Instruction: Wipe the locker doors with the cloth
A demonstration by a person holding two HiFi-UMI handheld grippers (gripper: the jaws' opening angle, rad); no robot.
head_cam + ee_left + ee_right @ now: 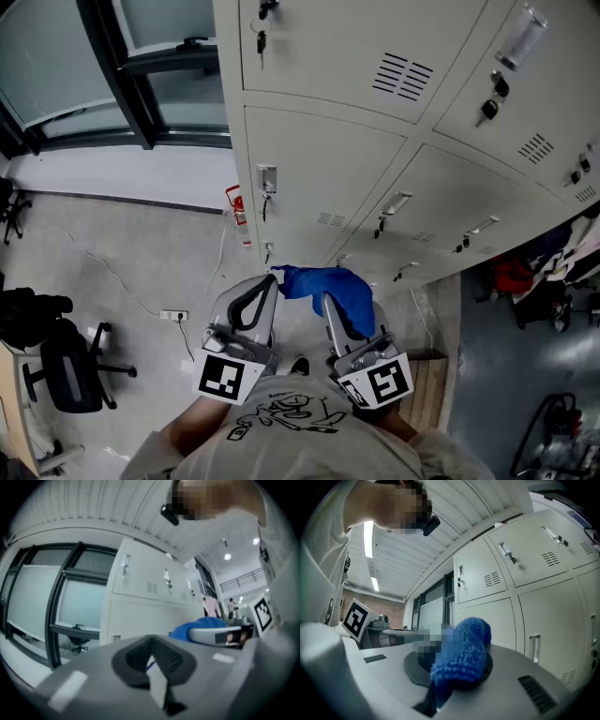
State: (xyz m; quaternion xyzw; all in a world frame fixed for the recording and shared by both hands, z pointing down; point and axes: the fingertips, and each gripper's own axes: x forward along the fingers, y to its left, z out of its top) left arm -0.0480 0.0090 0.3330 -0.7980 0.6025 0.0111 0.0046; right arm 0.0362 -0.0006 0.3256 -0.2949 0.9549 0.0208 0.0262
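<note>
A blue cloth (pixel 330 286) hangs from my right gripper (pixel 327 302), which is shut on it close to my chest. In the right gripper view the cloth (pixel 464 653) bulges out over the jaws of that gripper (pixel 450 670). My left gripper (pixel 270 283) is level with it on the left, jaws together, its tip beside the cloth's corner. In the left gripper view the pads of this gripper (pixel 154 667) meet, and the cloth (pixel 197 629) shows off to the right. The grey locker doors (pixel 356 169) stand ahead of both grippers, apart from the cloth.
Keys hang in several locker locks (pixel 488 110). A red tag (pixel 234 202) hangs at the lockers' left edge. A black office chair (pixel 66 370) and a power strip (pixel 173 316) are on the floor at left. A wooden crate (pixel 433 373) and hanging clothes (pixel 525 277) are at right.
</note>
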